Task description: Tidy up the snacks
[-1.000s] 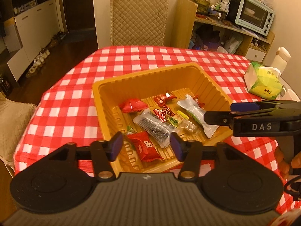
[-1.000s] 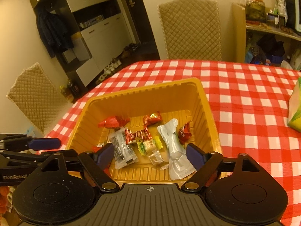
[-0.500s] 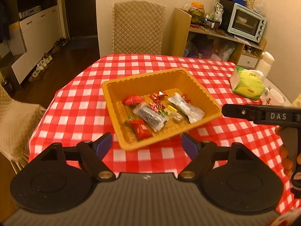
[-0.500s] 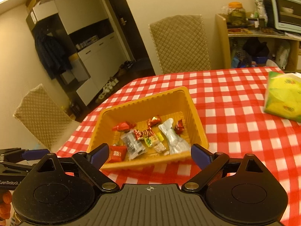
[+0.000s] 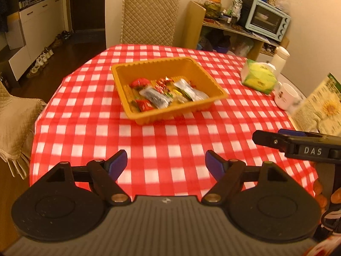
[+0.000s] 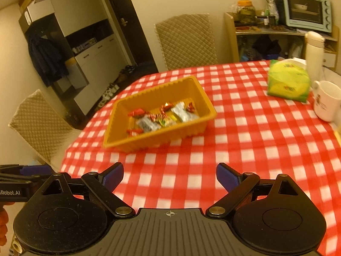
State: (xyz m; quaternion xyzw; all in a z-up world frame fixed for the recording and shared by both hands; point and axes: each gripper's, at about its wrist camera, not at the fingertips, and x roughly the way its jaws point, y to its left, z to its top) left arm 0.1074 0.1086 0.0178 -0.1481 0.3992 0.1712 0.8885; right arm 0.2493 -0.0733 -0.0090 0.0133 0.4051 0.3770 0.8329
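Both grippers are seen pulled back from the tray versus 1 s ago. Left wrist view: left gripper point(image 5: 166, 161) spread, nothing held; orange tray point(image 5: 136, 115) with snacks point(image 5: 162, 95) now far, mid-table on the checked cloth point(image 5: 170, 140); right gripper's finger is seen at right. Right wrist view: right gripper point(image 6: 169, 178) spread, nothing held; tray point(image 6: 157, 138) far left, tissue pack point(image 6: 287, 83) and mug point(image 6: 326, 100) far right.

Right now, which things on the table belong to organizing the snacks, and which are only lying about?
For the job:
- yellow tray
- wrapped snacks inside it

Lying about:
- green tissue pack
- white mug
- white flask
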